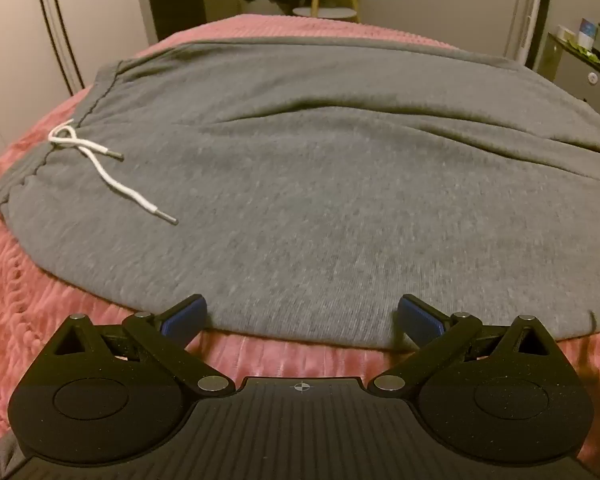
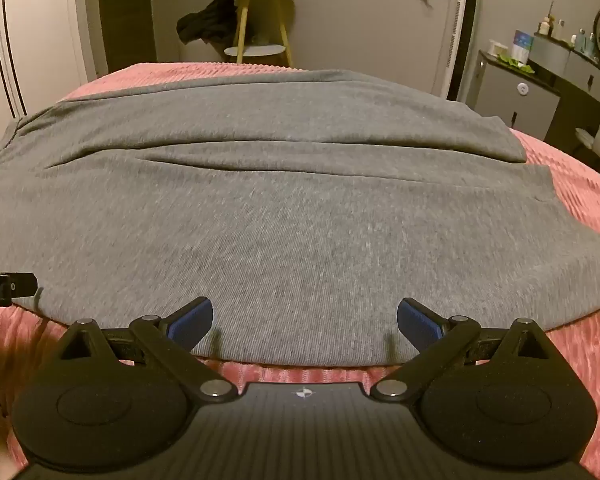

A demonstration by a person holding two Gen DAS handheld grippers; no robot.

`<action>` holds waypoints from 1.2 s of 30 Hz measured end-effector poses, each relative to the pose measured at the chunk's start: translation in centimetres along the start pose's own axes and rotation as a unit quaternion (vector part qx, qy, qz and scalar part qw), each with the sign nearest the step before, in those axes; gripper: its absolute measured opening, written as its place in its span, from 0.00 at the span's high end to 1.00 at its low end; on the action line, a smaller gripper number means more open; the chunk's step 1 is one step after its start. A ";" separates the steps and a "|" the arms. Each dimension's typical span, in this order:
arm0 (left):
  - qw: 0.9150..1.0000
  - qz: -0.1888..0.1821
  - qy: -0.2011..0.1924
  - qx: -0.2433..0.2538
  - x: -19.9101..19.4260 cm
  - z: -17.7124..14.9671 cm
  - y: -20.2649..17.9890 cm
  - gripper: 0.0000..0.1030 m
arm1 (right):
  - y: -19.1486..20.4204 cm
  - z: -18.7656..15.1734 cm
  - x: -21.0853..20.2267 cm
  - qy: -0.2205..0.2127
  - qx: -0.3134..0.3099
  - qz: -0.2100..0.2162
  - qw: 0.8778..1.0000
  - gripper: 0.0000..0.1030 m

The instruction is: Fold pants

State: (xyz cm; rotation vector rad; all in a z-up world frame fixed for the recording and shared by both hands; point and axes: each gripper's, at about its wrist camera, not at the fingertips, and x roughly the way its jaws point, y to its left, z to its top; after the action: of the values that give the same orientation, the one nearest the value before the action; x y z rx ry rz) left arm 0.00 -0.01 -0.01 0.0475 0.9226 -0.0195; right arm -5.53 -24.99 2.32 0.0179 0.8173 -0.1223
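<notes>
Item: grey knit sweatpants, laid flat on the pink ribbed bedspread. Waistband at your left, where the white drawstring with metal tips lies loose on the cloth; leg hems at your right, visible in the right wrist view. Long axis runs left to right, square across both of your tools. The two legs lie side by side, the farther one behind a shallow crease along the middle.

Item: your left gripper. Jaws spread wide, nothing between them. Blue pads sit at the near edge of the sweatpants, close to the waistband end. Whether the tips touch the cloth cannot be told.

Item: your right gripper. Jaws likewise spread wide and holding nothing. Blue pads straddle the near edge farther toward the hems. The black body of the other tool shows at the left border of this view, so your hands stand near each other along one edge.

Condition: fold not yet begun, by appearance. The near edge lies directly ahead of both tools; the likely step is to pinch it at both points and carry the near leg away from you onto the far leg. The left hand is nearer the waist, the right nearer the hems. The hem end lies well to the right of your right grip and may trail.

Background: yellow-legged side table with dark clothing draped on it.
</notes>
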 end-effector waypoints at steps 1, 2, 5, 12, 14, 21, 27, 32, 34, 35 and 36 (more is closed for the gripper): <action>1.000 0.001 0.000 0.001 0.0 0.0 0.0 0.00 | 0.0 0.0 0.0 -0.002 0.000 0.000 1.000 0.04; 1.000 0.003 -0.002 0.001 0.0 0.0 0.0 0.00 | 0.0 0.0 0.0 -0.002 0.000 0.000 1.000 0.04; 1.000 0.003 -0.001 0.002 0.0 0.0 0.0 0.00 | -0.2 -0.1 0.0 -0.002 0.003 0.003 1.000 0.04; 1.000 0.001 -0.002 0.001 0.0 0.0 -0.1 0.00 | -0.3 0.1 -0.2 -0.002 -0.003 0.001 1.000 0.04; 1.000 0.000 -0.002 0.001 -0.1 -0.1 0.1 0.00 | -0.1 0.1 -0.1 -0.002 -0.002 0.000 1.000 0.04; 1.000 -0.002 -0.001 0.001 0.0 -0.1 0.3 0.00 | -0.2 0.1 -0.1 -0.001 0.004 0.000 1.000 0.04; 1.000 -0.002 0.000 0.002 0.0 -0.1 0.1 0.00 | -0.2 0.1 -0.1 -0.002 0.005 0.001 1.000 0.04; 1.000 -0.002 0.001 0.003 0.0 -0.1 0.1 0.00 | -0.2 0.1 -0.1 -0.001 0.005 0.001 1.000 0.04; 1.000 -0.002 0.001 0.004 0.0 -0.1 0.1 0.00 | -0.2 0.1 -0.1 -0.002 0.006 0.002 1.000 0.04; 1.000 -0.001 0.001 0.004 0.0 -0.1 0.0 0.00 | -0.3 0.1 -0.1 -0.002 0.006 0.002 1.000 0.04; 1.000 -0.001 0.001 0.004 0.0 -0.1 0.0 0.00 | -0.3 0.1 -0.1 -0.002 0.006 0.002 1.000 0.04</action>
State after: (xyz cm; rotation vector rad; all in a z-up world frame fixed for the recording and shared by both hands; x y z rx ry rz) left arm -0.11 0.02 -0.04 0.0534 0.9248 -0.0257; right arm -5.55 -25.25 2.50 0.0304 0.8134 -0.1240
